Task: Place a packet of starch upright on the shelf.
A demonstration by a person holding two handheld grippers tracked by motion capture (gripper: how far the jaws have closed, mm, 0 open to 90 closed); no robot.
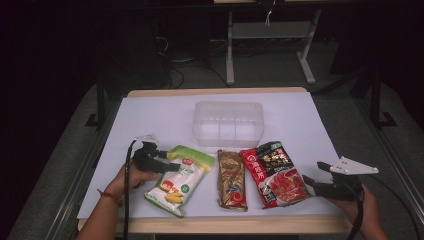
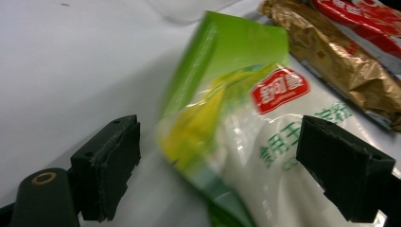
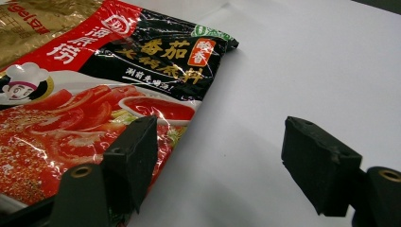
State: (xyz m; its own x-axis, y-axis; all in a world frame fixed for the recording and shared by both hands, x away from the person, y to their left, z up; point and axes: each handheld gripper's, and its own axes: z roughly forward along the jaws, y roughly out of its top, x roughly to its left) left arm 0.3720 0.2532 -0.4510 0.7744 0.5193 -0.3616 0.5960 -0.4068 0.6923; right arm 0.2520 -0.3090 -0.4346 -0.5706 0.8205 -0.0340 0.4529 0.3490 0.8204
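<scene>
From the high view, the left gripper (image 1: 167,165) sits at about eight o'clock on the white table (image 1: 150,120), held in a hand (image 1: 131,176) with a red cord at the wrist. Its jaws stand wide, pointing toward three o'clock at the upper left edge of the green-and-white pouch (image 1: 181,180), which lies flat at seven o'clock with its long side running from one to seven. Just beside it, at six o'clock, lies the gold packet (image 1: 232,179), and touching that packet's right side is the red-and-black sauce pouch (image 1: 275,172). The clear plastic tub (image 1: 228,123) stands at the table's centre, apart from all three packs, toward twelve o'clock from them. The right gripper (image 1: 312,182) rests at four o'clock near the table's edge, jaws apart and aimed toward nine o'clock at the sauce pouch's right edge, with bare table between.

In the left gripper view, the jaws are spread as wide as they go. The green-and-white pouch (image 2: 265,142) lies between them, its edge raised, nearer the right-hand pad (image 2: 340,175); the left pad (image 2: 106,165) is clear of it. Whether the right pad touches the film I cannot tell. The gold packet (image 2: 340,61) lies at two o'clock, and the tub's base (image 2: 189,9) at twelve.

In the right gripper view, the jaws are open and hold nothing. The sauce pouch (image 3: 94,94) spreads from nine to eleven o'clock, its corner just behind the left pad (image 3: 135,156); the right pad (image 3: 317,161) stands over bare table (image 3: 307,56).
</scene>
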